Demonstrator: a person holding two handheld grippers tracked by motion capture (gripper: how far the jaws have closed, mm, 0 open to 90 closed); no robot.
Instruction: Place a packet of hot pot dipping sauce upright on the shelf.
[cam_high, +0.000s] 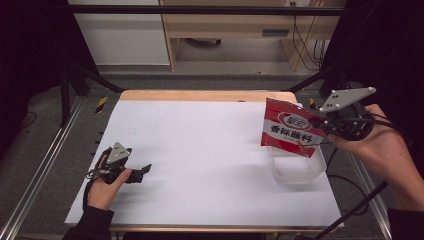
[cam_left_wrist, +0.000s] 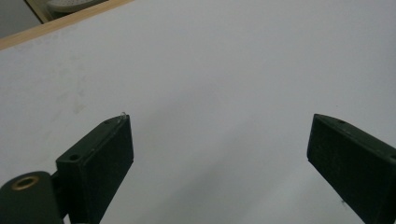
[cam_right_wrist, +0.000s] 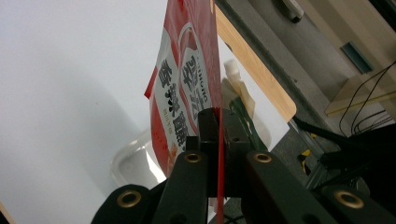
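Note:
A red and white sauce packet (cam_high: 290, 129) with printed characters hangs in the air above a clear plastic container (cam_high: 296, 169) at the table's right side. My right gripper (cam_high: 320, 126) is shut on the packet's edge; in the right gripper view the jaws pinch the thin red packet (cam_right_wrist: 187, 88) and the container (cam_right_wrist: 133, 163) lies below. A pale pouch with a spout (cam_right_wrist: 238, 91) shows behind the packet. My left gripper (cam_high: 145, 170) rests low at the table's left, open, jaws wide apart over bare white surface (cam_left_wrist: 219, 93).
A white sheet (cam_high: 200, 150) covers the wooden table (cam_high: 200, 95). Metal frame rails (cam_high: 35, 170) run along both sides. Cables (cam_high: 350, 185) trail by the right edge. Wooden furniture (cam_high: 230, 25) stands beyond the far edge.

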